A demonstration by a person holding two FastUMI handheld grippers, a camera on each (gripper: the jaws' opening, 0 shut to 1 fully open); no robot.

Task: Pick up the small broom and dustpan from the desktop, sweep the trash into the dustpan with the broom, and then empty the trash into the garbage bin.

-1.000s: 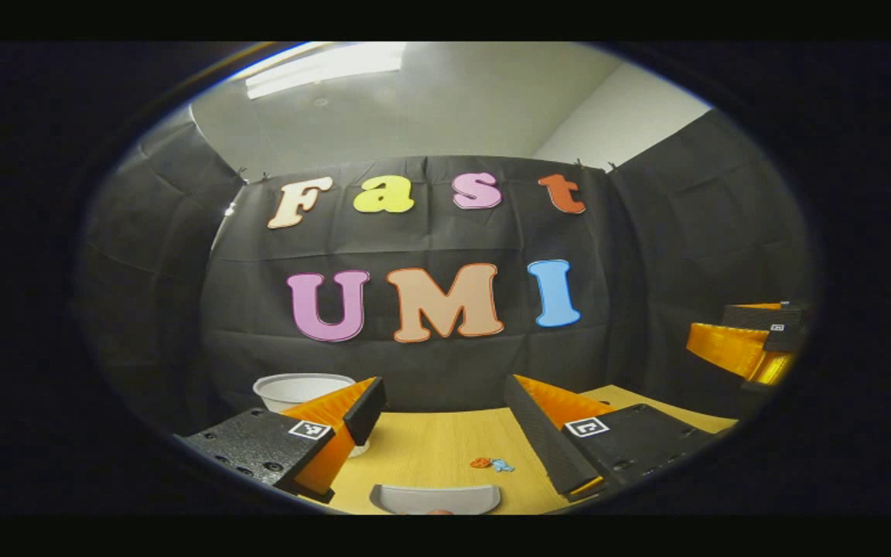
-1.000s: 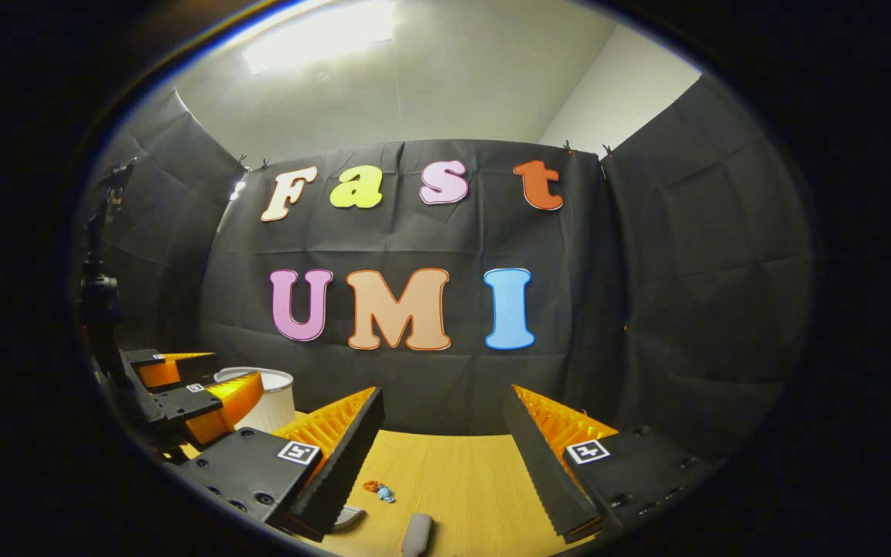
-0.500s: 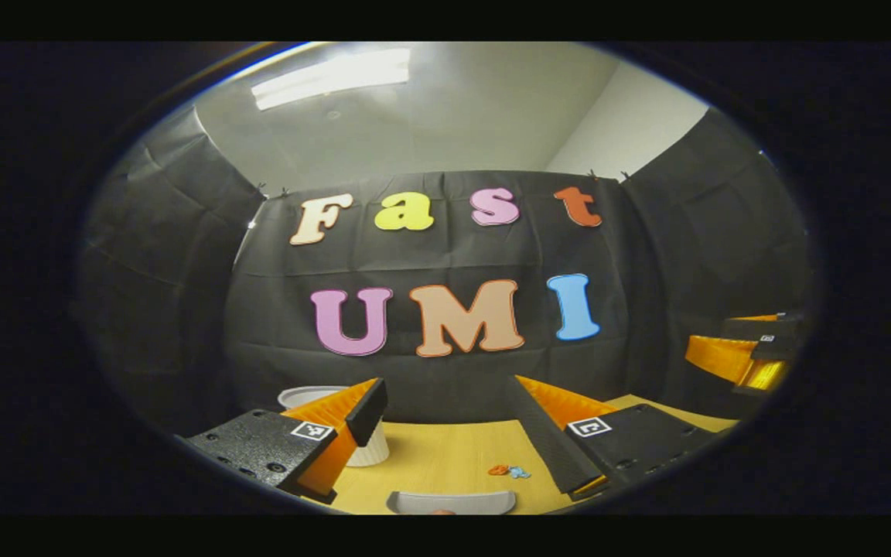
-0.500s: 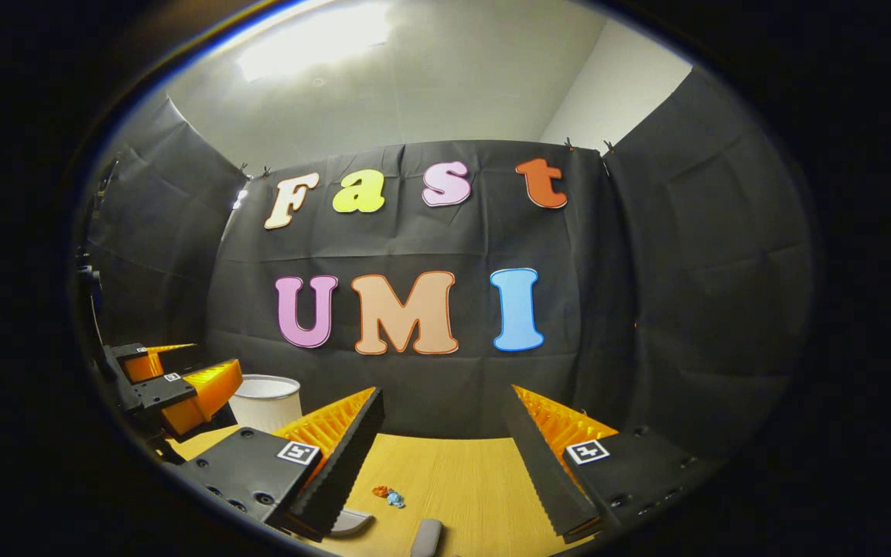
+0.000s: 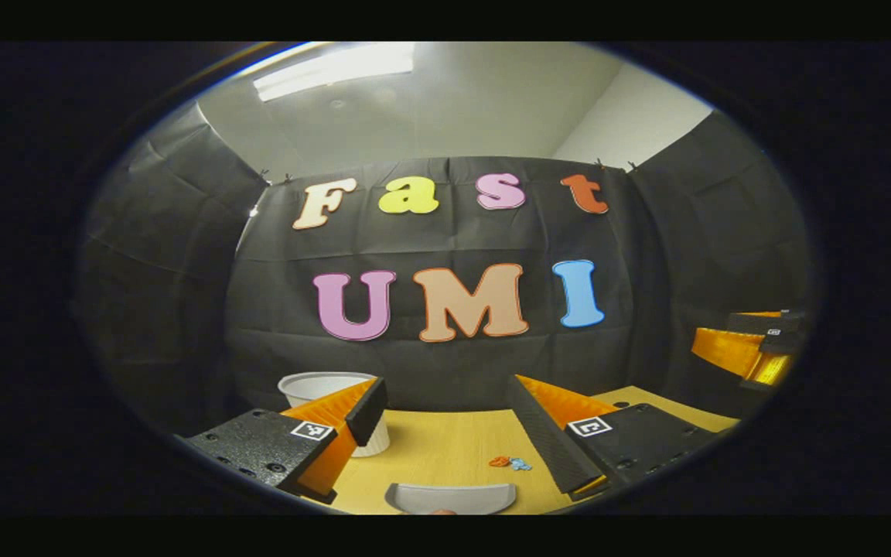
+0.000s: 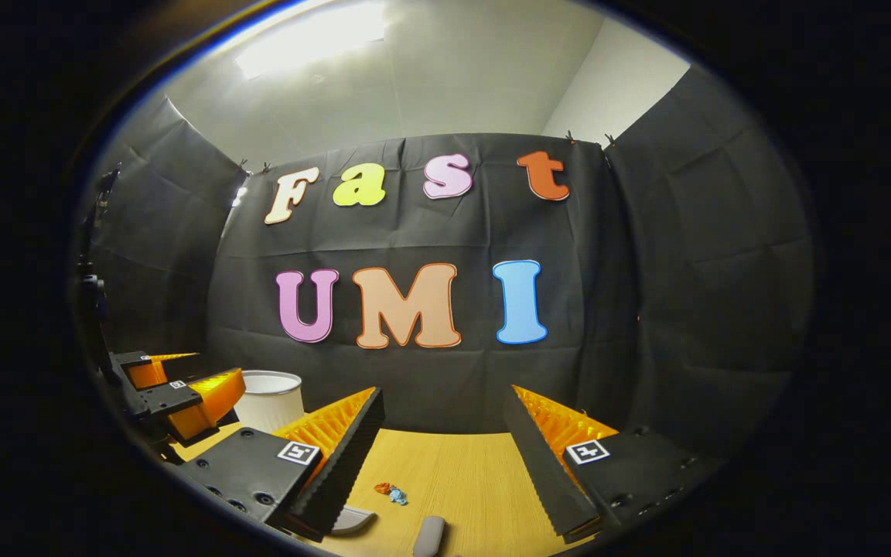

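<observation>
The booth is enclosed by a black cloth wall [image 5: 445,232] under a pale ceiling with a lit ceiling panel [image 5: 333,62]. A wooden desktop [image 6: 453,480] forms the work surface.

A white garbage bin [image 5: 322,387] stands upright at the far left of the desktop, near the cloth wall; in the left gripper view it is partly behind a finger of the left gripper.

The left gripper [image 5: 445,418] is held above the desktop with its jaws spread wide, holding nothing. The right gripper [image 6: 442,433] is likewise spread wide and empty.

The grey dustpan [image 5: 450,497] lies on the desktop at the bottom edge of the left gripper view, between the fingers.

The grey handle of the small broom [image 6: 430,535] lies on the desktop at the bottom of the right gripper view, just right of the dustpan's corner.

The trash [image 5: 510,463], small orange and blue scraps, lies on the desktop beyond the dustpan.
</observation>
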